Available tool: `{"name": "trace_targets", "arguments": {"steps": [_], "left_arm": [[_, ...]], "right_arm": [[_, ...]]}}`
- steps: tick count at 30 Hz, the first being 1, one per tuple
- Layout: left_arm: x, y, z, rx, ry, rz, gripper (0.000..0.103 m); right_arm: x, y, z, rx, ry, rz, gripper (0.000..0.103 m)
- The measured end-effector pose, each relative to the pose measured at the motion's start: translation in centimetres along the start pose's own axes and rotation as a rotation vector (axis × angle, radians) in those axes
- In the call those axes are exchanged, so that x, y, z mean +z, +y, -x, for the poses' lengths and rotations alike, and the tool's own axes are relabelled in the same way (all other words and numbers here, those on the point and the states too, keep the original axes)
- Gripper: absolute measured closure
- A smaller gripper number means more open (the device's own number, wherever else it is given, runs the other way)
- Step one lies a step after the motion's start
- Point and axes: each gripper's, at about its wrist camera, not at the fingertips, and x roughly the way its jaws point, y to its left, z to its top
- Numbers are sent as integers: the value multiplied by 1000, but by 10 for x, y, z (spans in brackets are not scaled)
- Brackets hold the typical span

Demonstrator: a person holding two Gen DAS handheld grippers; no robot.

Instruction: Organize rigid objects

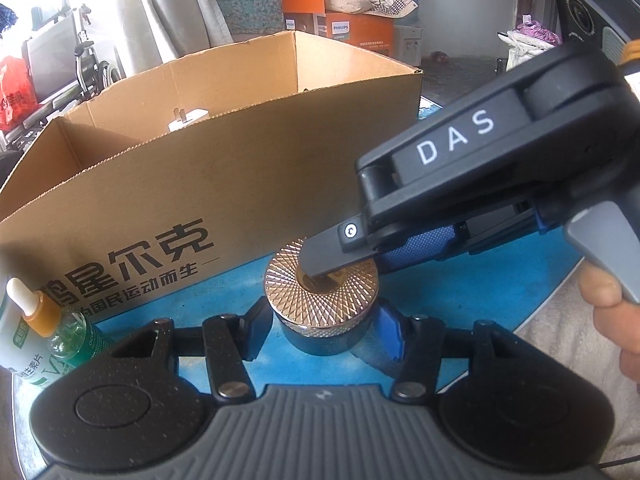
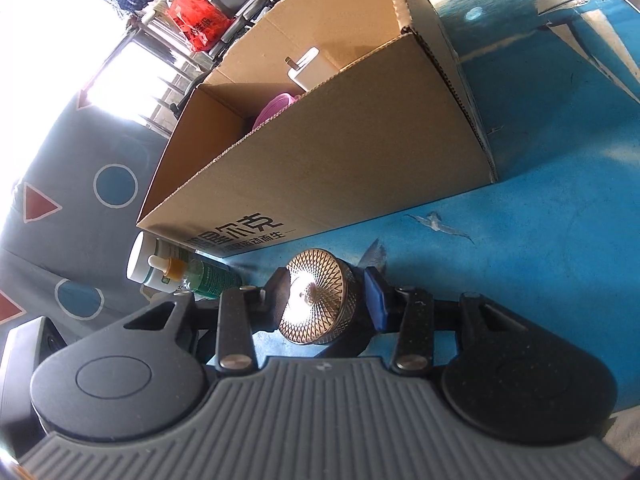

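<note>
A round jar with a rose-gold patterned lid [image 1: 322, 292] stands on the blue table in front of a cardboard box [image 1: 248, 168]. My left gripper [image 1: 320, 330] has its fingers on both sides of the jar's dark base. My right gripper [image 2: 326, 306] comes in from the right in the left wrist view; its fingers close on the jar [image 2: 316, 296] around the lid. In the left wrist view its upper finger [image 1: 324, 256] lies across the lid. The box [image 2: 320, 152] holds a white charger [image 2: 306, 66] and a pink item [image 2: 274, 108].
A white bottle [image 1: 16, 340] and a small green dropper bottle [image 1: 60, 328] lie at the box's left front corner; they also show in the right wrist view [image 2: 192, 274]. Behind the box are an orange Philips carton [image 1: 340, 28] and a wheelchair [image 1: 72, 64].
</note>
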Motion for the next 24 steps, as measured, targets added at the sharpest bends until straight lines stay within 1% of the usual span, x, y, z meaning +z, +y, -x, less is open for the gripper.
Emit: {"name": "trace_targets", "arguments": {"steps": [5, 12, 24], "left_arm": [[1, 0, 0, -2, 1, 12, 46], [0, 1, -3, 2, -1, 20, 46], [-2, 1, -2, 5, -2, 39, 46]], "right_arm": [[-2, -5, -1, -10, -7, -9, 63], [0, -8, -3, 1, -15, -21, 63], [0, -10, -6, 7, -19, -24, 59]]}}
